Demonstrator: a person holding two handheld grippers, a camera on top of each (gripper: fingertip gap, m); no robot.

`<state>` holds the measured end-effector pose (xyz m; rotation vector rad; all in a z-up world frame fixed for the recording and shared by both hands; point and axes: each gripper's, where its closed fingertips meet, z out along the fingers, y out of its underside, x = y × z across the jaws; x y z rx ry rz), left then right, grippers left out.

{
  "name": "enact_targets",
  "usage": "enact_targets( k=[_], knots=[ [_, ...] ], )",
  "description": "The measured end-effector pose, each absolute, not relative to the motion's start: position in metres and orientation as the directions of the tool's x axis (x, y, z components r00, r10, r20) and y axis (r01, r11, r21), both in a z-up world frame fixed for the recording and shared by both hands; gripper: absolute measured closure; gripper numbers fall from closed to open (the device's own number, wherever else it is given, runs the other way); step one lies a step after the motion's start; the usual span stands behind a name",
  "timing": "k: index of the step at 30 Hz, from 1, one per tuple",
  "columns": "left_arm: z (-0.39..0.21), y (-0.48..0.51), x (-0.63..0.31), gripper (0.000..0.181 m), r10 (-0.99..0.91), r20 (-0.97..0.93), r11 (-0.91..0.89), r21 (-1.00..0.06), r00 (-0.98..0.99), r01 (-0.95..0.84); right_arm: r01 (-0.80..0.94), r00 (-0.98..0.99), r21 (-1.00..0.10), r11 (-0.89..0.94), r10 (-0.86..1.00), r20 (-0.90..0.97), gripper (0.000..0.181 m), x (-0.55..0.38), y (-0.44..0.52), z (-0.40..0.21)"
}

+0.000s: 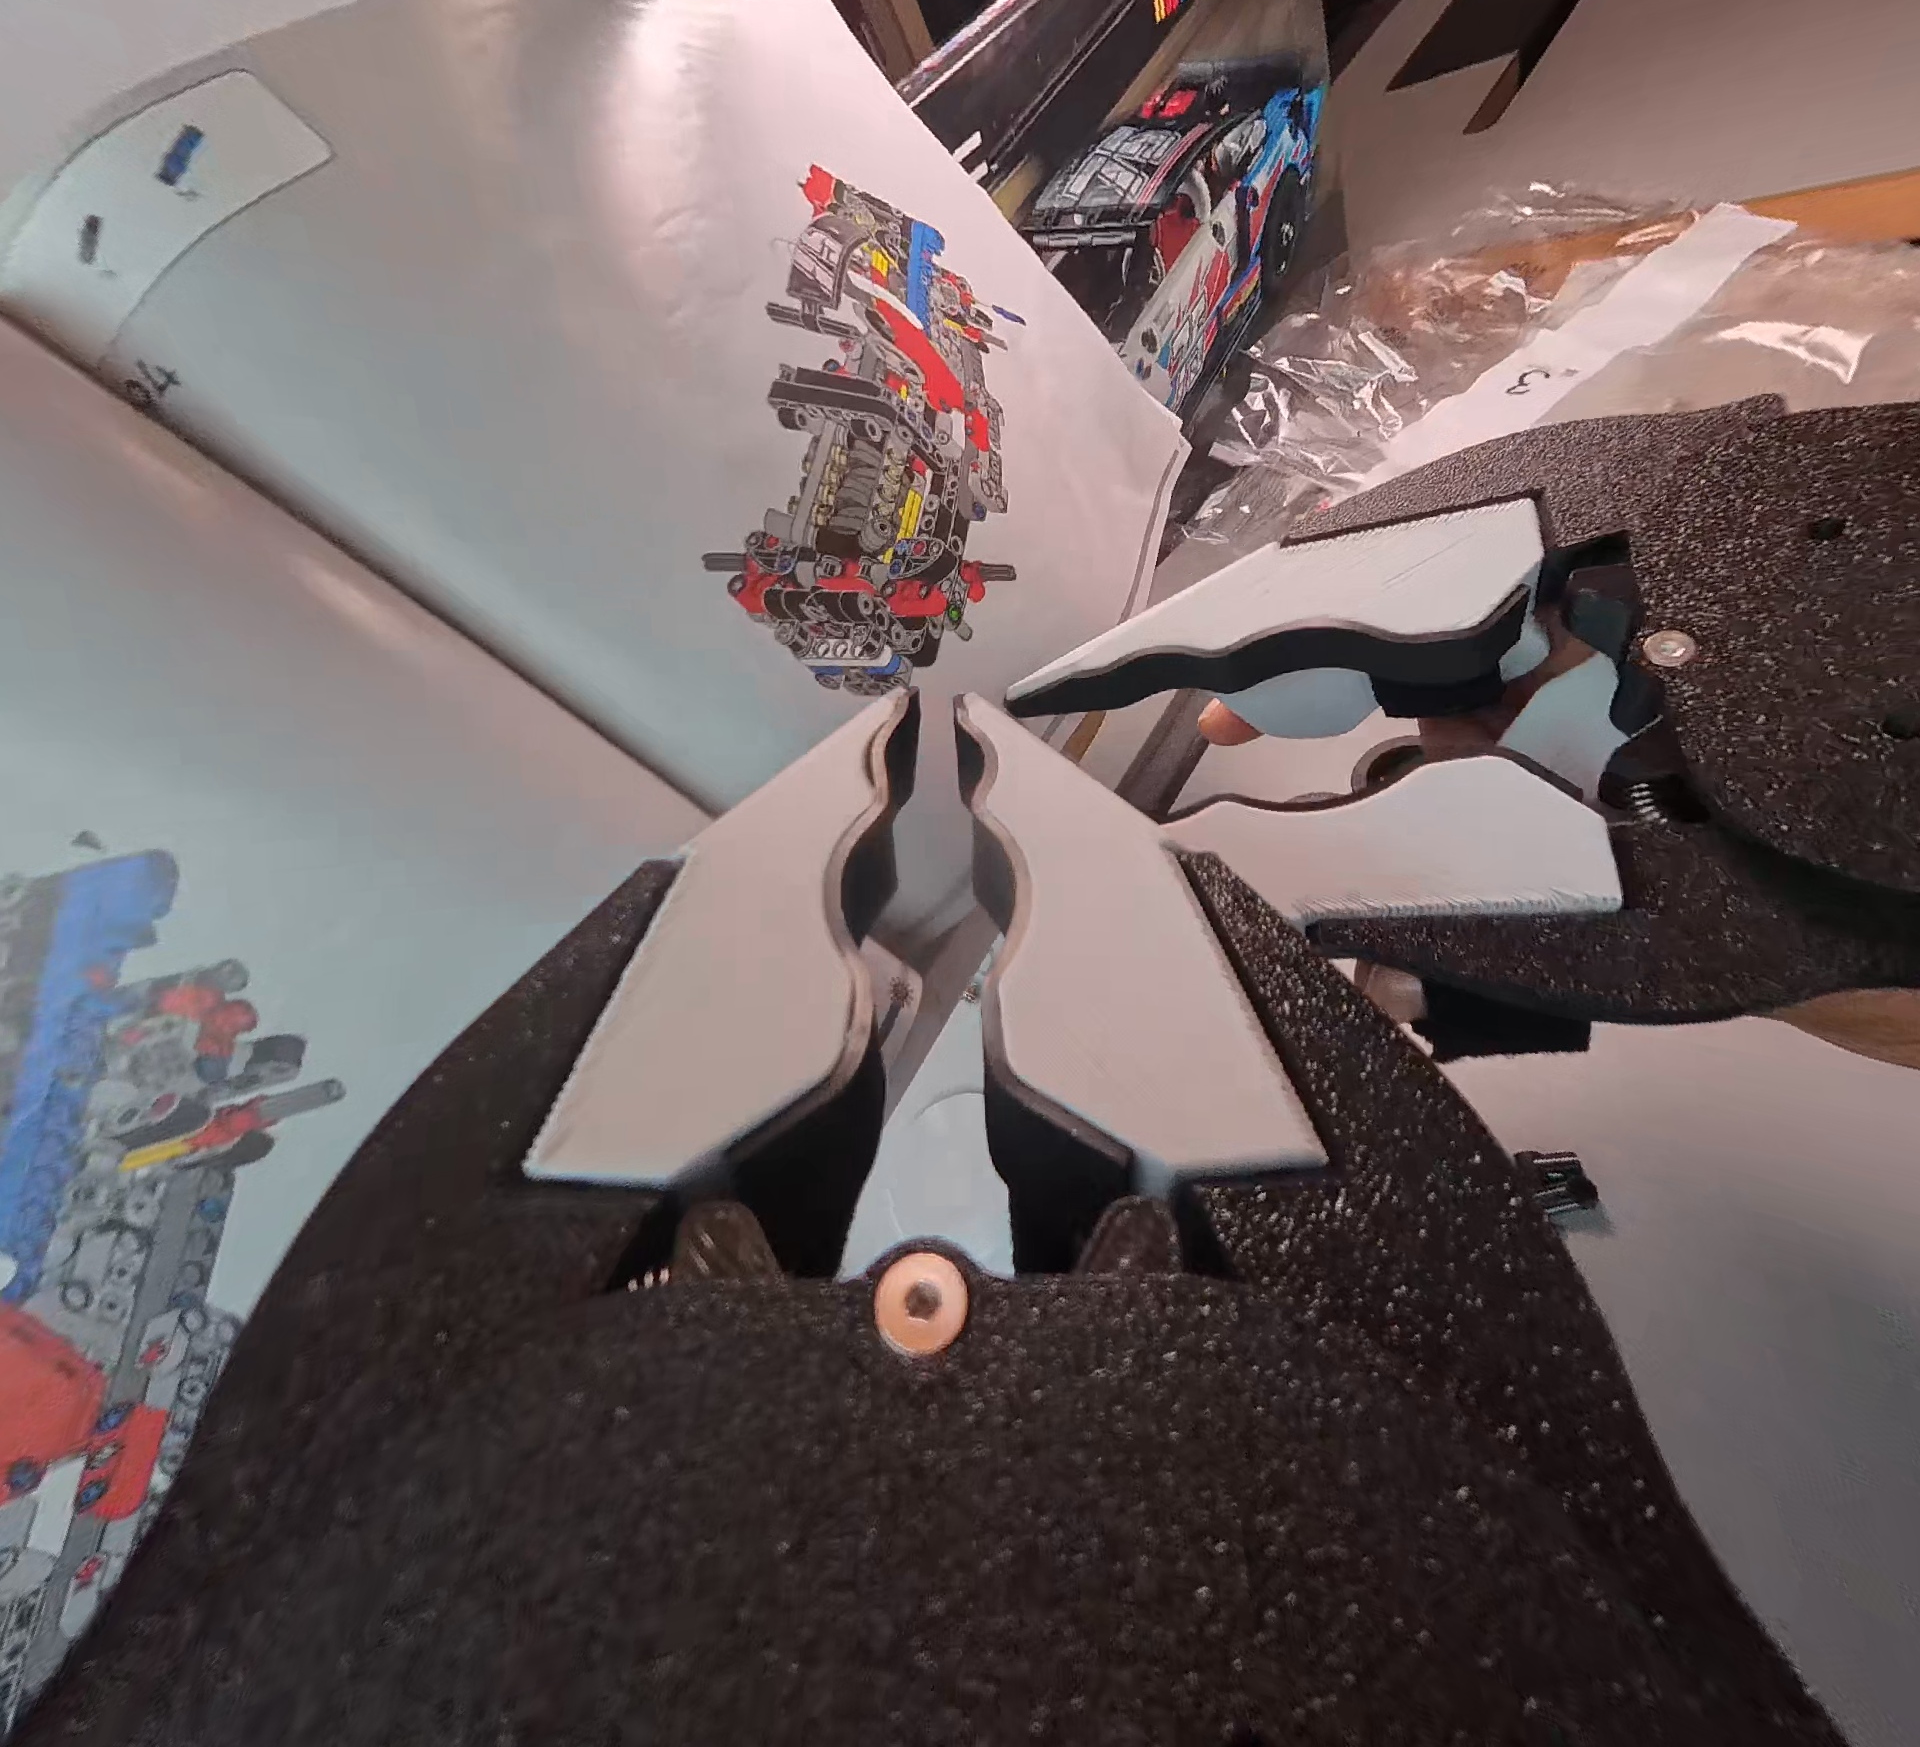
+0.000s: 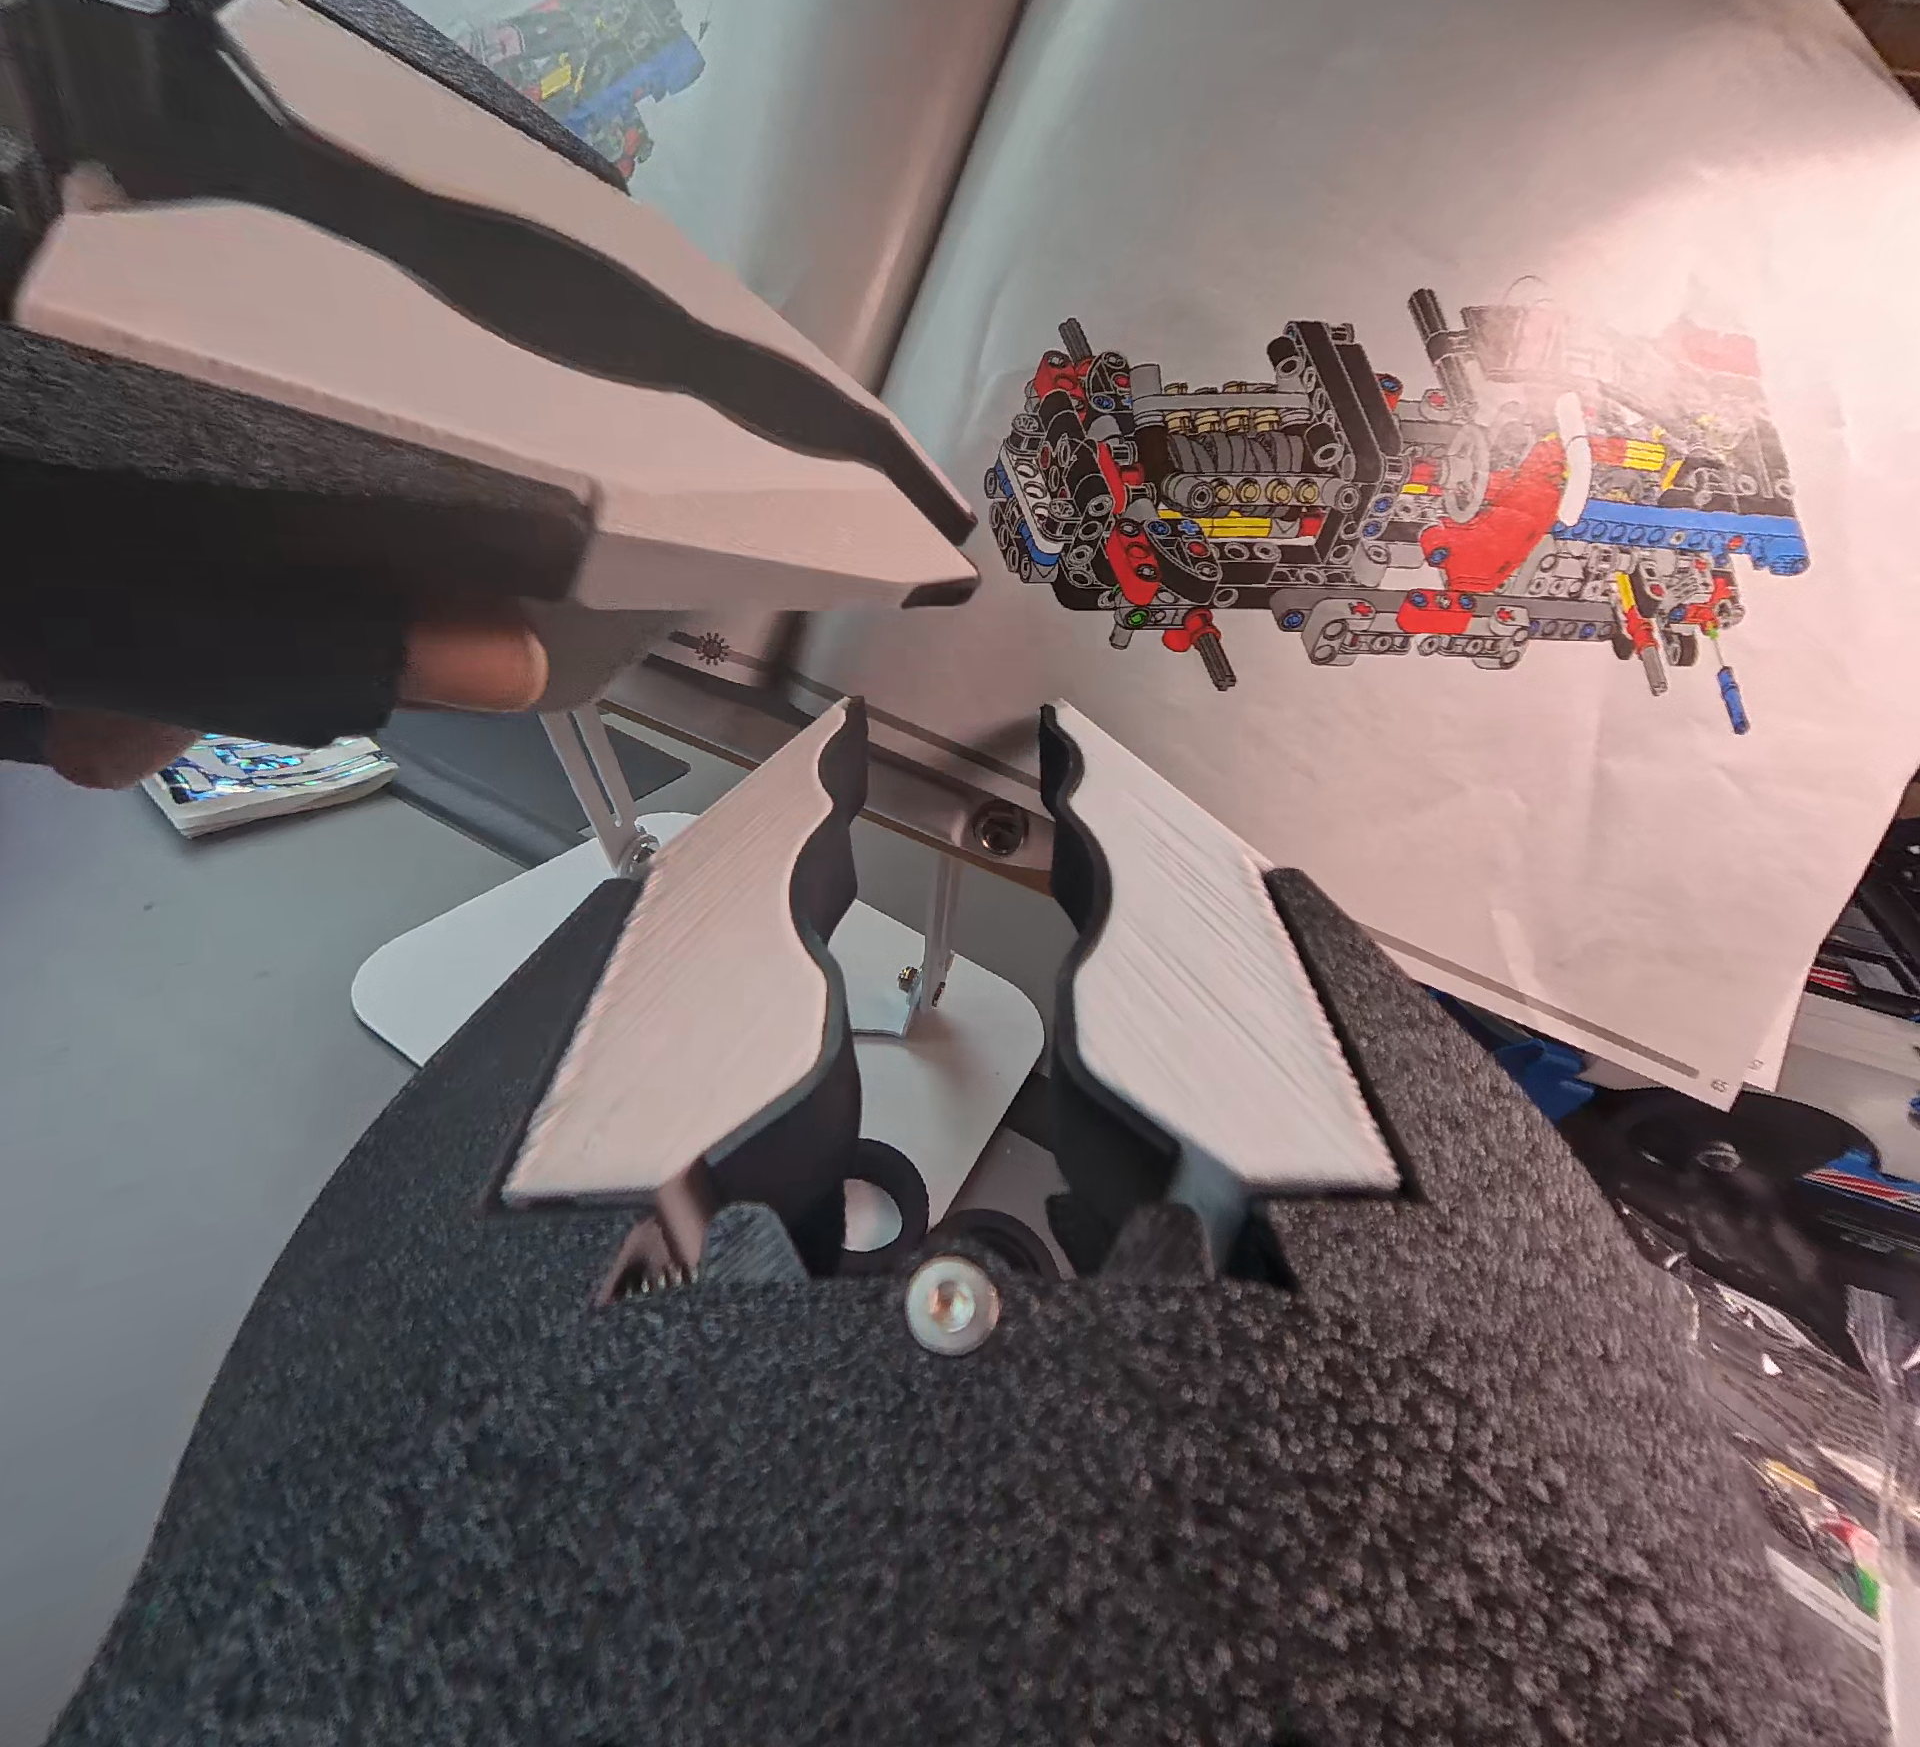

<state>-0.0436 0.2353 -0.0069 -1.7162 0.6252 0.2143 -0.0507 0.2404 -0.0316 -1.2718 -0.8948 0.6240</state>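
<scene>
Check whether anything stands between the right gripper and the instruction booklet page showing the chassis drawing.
Nothing visible does. The open right gripper faces the instruction booklet page with clear space between; the left gripper sits off to its left, near the booklet's fold.

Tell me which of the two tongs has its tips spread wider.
The right tongs: a clear gap separates their tips, through which the white stand base shows. The left tongs are nearly closed, with only a slit between their tips, right beside the instruction booklet.
</scene>
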Motion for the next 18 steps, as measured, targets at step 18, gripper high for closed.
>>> enact_targets(
  k=[18],
  knots=[
    [-0.021, 0.256, -0.051, 0.181, -0.209, -0.582, -0.265, -0.739, 0.785, -0.619, 0.066, 0.531, -0.984, 0.165, 0.829, 0.175, 0.147, -0.049, 0.242, -0.038]
  ],
)
